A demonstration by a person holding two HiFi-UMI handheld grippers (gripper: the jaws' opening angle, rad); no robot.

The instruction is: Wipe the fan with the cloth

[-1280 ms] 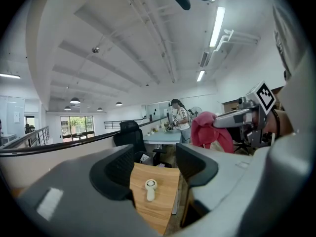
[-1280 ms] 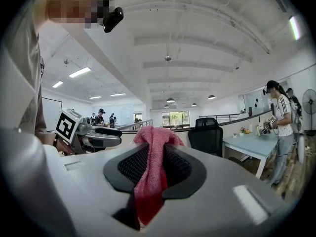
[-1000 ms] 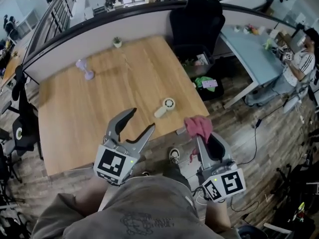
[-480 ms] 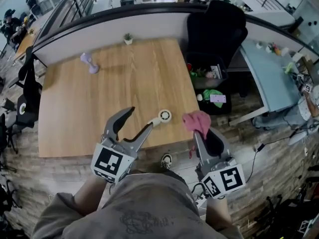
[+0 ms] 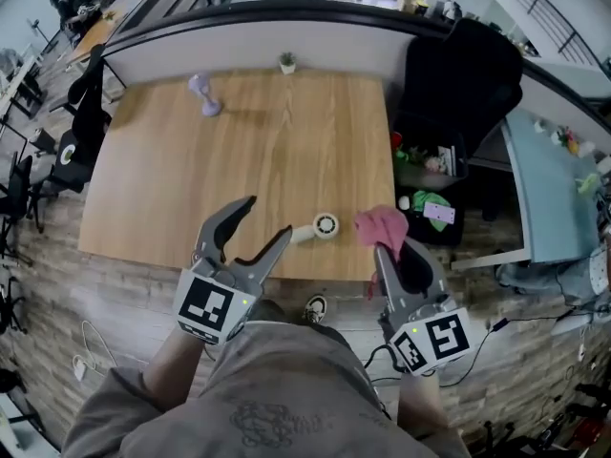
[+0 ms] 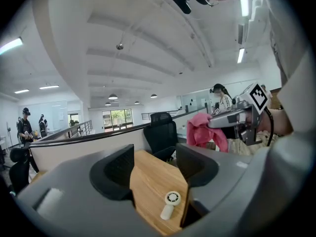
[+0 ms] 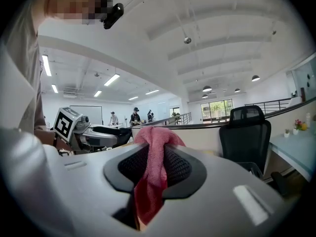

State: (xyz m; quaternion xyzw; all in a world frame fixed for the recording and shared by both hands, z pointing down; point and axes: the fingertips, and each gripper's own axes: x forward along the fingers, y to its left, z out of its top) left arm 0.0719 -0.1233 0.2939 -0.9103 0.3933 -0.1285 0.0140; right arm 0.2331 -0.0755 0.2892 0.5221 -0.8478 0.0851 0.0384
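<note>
Fan [image 5: 320,227] lies near the counter's [image 5: 239,151] front edge, handle toward 8 o'clock, just at 3 o'clock of the left tongs [image 5: 268,218], which gape empty. The right tongs [image 5: 389,252] pinch the cloth [image 5: 380,223] at its other side.

Left gripper view: the fan [image 6: 170,204] sits low between spread jaws.

Right gripper view: the cloth [image 7: 153,167] is clamped tight.

A second ago the fan lay farther ahead of both.

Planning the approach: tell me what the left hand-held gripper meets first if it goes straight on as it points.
Probably the white fan lying on the table: it shows between the open jaws of the left hand-held gripper. Depth is unclear.
</note>
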